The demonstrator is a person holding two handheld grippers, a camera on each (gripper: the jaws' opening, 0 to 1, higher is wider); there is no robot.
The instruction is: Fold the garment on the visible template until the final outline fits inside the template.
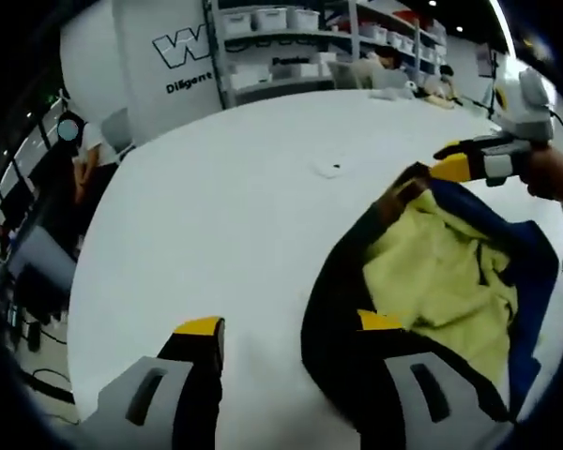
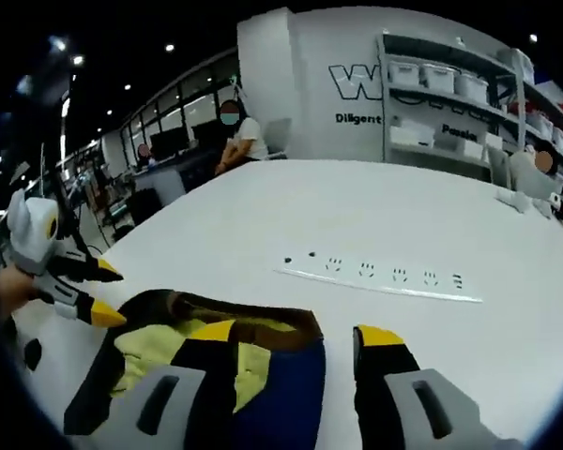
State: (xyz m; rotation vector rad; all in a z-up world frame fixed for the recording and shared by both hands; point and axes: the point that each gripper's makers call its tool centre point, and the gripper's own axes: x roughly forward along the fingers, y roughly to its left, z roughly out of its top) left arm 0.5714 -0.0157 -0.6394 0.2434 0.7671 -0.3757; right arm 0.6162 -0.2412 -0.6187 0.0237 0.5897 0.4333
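A dark navy garment with yellow lining (image 1: 441,272) lies crumpled and opened up on the white table (image 1: 216,206). My left gripper (image 1: 289,326) is open; its right jaw hangs over the garment's near dark edge and its left jaw over bare table. My right gripper (image 1: 450,157) comes in at the garment's far edge by the brown collar. In the right gripper view the garment (image 2: 141,352) sits low left. The open right gripper (image 2: 296,334) has its left jaw over the cloth. The left gripper (image 2: 103,292) stands open at the garment's left edge.
A white power strip (image 2: 375,272) lies on the table (image 2: 403,206) beyond the garment. A person (image 2: 235,136) sits at the table's far side. Shelves with white bins (image 2: 450,84) stand behind, seen too as shelves (image 1: 281,37). The table edge (image 1: 84,281) drops off at left.
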